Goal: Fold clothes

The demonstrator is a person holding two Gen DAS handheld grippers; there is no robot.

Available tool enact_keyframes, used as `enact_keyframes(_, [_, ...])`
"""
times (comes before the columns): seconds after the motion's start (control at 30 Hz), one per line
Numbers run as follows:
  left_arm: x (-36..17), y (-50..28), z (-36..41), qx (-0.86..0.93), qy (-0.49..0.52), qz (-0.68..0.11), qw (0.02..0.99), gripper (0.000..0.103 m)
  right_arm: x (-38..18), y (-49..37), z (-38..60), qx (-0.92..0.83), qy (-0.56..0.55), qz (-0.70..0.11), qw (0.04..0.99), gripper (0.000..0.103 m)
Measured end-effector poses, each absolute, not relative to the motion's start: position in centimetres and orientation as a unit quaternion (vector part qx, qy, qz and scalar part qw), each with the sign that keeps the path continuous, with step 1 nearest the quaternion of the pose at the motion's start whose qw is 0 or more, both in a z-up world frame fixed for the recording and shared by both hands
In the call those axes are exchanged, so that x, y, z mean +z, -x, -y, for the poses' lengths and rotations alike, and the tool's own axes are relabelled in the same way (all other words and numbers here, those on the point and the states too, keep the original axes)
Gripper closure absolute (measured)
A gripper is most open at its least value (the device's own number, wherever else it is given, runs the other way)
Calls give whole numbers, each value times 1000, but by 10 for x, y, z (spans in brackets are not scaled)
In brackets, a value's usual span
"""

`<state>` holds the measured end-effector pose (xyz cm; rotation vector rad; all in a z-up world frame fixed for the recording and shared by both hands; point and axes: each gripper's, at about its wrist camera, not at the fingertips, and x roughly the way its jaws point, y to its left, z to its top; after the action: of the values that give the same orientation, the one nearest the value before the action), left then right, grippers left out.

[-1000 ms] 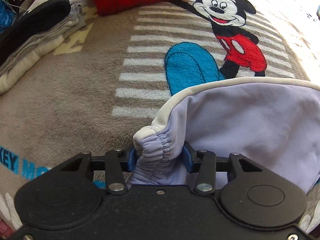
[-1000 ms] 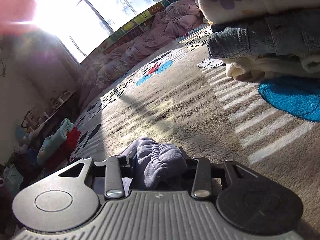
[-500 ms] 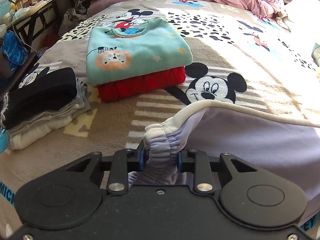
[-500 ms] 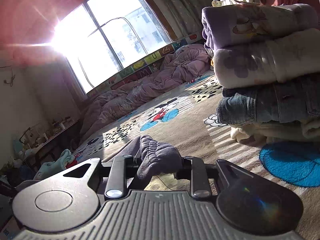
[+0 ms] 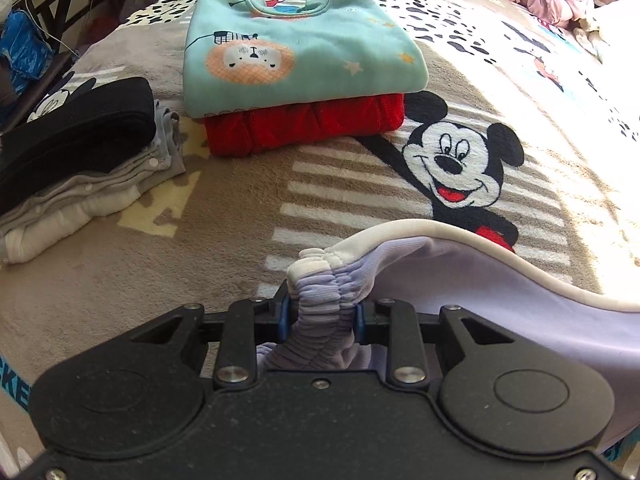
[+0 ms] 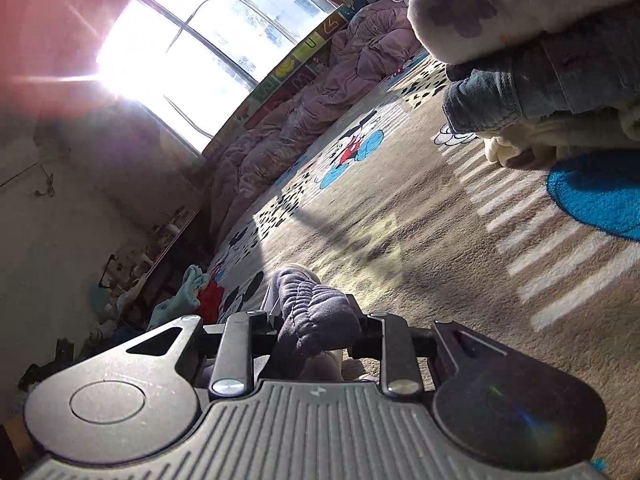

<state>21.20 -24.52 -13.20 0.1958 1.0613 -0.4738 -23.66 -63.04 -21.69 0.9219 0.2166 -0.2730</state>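
Note:
A lavender garment (image 5: 480, 292) with a white-trimmed edge and gathered elastic band hangs stretched between my grippers above a Mickey Mouse blanket (image 5: 200, 216). My left gripper (image 5: 320, 316) is shut on the gathered band at the garment's left end; the cloth runs off to the right. My right gripper (image 6: 316, 328) is shut on another bunched part of the same garment (image 6: 312, 308), which looks dark in shadow there.
A folded teal lion top on a red garment (image 5: 296, 64) lies ahead of the left gripper. A black and grey folded stack (image 5: 76, 148) lies at the left. A tall stack with jeans (image 6: 540, 60) stands right of the right gripper. A window (image 6: 208, 40) glares.
Both grippers have kept their hold. The left view tipped up from the blanket and then lowered slightly toward the teal stack. The right view rose and then rolled, nearing the tall stack.

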Motion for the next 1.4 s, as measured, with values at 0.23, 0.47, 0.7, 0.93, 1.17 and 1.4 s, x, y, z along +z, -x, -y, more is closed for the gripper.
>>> enact_keyframes(0.23, [-132, -200, 231, -227, -132, -517, 815, 73, -227, 245, 608, -195, -361, -187, 892, 45])
enact_keyframes(0.47, [-156, -201, 217, -211, -123, -532, 811, 62, -247, 244, 618, -210, -373, -195, 882, 18])
enact_keyframes(0.7, [-169, -201, 233, -199, -135, -519, 821, 70, -246, 207, 598, -157, -325, -233, 903, 67])
enact_keyframes(0.93, [-141, -198, 258, -212, -128, -453, 857, 80, -198, 194, 590, -170, -218, -162, 947, 76])
enact_keyframes(1.17, [-121, -204, 267, -216, -81, -438, 869, 79, -176, 196, 630, -235, -211, -95, 944, 79])
enact_keyframes(1.4, [-156, -201, 278, -218, -150, -484, 834, 78, -223, 173, 659, -232, -255, -222, 912, 78])
